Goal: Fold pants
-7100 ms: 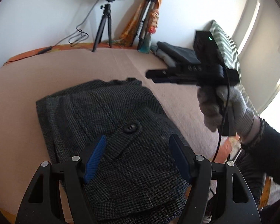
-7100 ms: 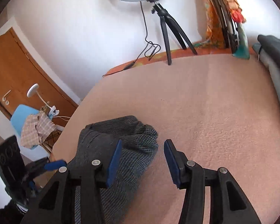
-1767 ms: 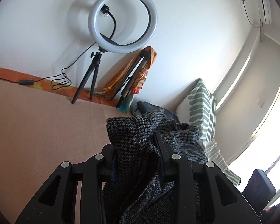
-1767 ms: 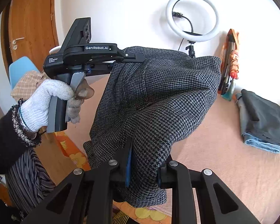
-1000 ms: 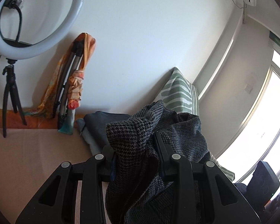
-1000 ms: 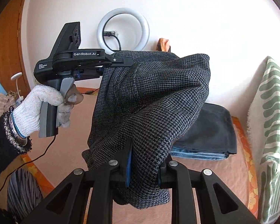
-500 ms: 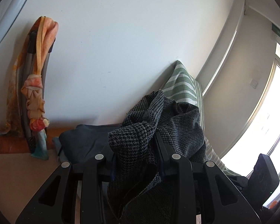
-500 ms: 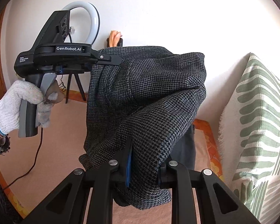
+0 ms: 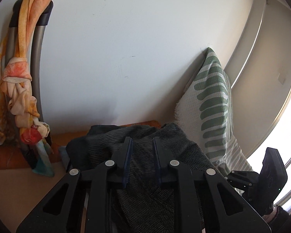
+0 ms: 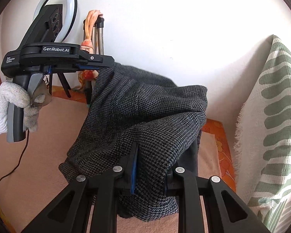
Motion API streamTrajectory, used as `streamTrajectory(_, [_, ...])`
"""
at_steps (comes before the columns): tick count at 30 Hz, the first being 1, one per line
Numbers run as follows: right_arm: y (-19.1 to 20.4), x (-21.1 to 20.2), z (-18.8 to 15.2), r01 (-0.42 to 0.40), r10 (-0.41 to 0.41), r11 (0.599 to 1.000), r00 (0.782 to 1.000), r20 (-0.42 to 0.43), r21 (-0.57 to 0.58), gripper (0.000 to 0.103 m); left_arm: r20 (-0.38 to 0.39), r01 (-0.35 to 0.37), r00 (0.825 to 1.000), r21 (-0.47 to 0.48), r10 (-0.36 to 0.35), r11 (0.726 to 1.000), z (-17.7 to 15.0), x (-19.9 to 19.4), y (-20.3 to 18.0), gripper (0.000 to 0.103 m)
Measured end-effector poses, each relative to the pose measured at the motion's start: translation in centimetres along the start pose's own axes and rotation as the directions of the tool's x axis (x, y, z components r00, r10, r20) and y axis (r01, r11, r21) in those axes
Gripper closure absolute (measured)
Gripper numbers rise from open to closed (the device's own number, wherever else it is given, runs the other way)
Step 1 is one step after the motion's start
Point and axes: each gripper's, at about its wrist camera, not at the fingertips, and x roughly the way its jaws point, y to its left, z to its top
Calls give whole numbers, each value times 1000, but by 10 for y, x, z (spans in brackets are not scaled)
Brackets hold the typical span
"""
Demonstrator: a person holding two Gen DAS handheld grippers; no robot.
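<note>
The folded grey houndstooth pants point(image 10: 145, 112) hang in the air between my two grippers, near the wall and over a stack of dark folded clothes point(image 10: 194, 155). My right gripper point(image 10: 149, 167) is shut on the near fold. My left gripper point(image 10: 106, 62) reaches in from the left at the pants' upper edge; in its own view point(image 9: 141, 145) the fingers stand a little apart with the pants point(image 9: 145, 184) under and between them, the cloth no longer bunched above the tips.
A green-striped white pillow point(image 10: 271, 126) leans on the wall at the right. A ring light on a tripod point(image 10: 56, 11) and a scarf-wrapped stand point(image 9: 23, 77) are at the left. The pink bed cover point(image 10: 38, 165) lies below.
Both grippers carried the pants from the bed's middle toward the pillow corner and lowered them. The cloth that stood bunched above the left fingertips has dropped and the left fingers have parted slightly.
</note>
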Motion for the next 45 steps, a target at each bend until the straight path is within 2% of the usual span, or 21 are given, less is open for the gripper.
streamTrajectory(6, [-22,11,-6,-51,54,995,998,-35,91,80,-9,-24,1000,78,24,997,-2,-6,-15,85])
streamTrajectory(10, [-29,13,-13,-41,50,992,996,-72,120,73,-5,-27,1000,64,27,998,-2,-16,-16,83])
streamTrajectory(12, [-35,12,-17,-32,47,987,994,-94,158,64,-3,-38,999,66,38,997,-3,-24,-17,79])
streamTrajectory(13, [-39,13,-20,-17,36,985,993,-109,174,62,-4,-47,999,75,48,996,-5,-28,-19,73])
streamTrajectory(14, [-42,15,-24,4,20,983,991,-129,183,52,-6,-59,998,88,60,994,-6,-32,-21,68])
streamTrajectory(15, [-45,15,-27,35,-7,982,989,-148,183,42,-8,-70,997,99,71,993,-8,-35,-23,59])
streamTrajectory(17, [-44,13,-32,73,-44,981,985,-164,177,35,-10,-85,996,120,87,989,-13,-43,-27,51])
streamTrajectory(19, [-43,6,-34,83,-53,978,986,-159,190,34,-7,-104,994,134,106,985,-17,-51,-32,41])
streamTrajectory(22, [-39,-7,-32,109,-81,974,986,-144,200,31,1,-111,994,145,112,983,-23,-67,-37,35])
streamTrajectory(26, [-24,-31,-30,139,-120,971,987,-106,195,18,5,-123,992,153,123,981,-32,-89,-42,30])
streamTrajectory(29, [-10,-51,-29,146,-134,970,988,-73,193,15,9,-126,992,154,126,980,-40,-106,-46,22])
streamTrajectory(35, [28,-88,-29,170,-174,966,985,2,197,0,20,-154,988,172,153,973,-59,-144,-52,18])
streamTrajectory(39, [58,-107,-31,207,-216,963,976,39,173,0,18,-172,985,189,172,967,-72,-161,-56,15])
streamTrajectory(45, [91,-128,-38,208,-221,964,973,61,166,0,8,-177,984,176,179,968,-90,-185,-60,14])
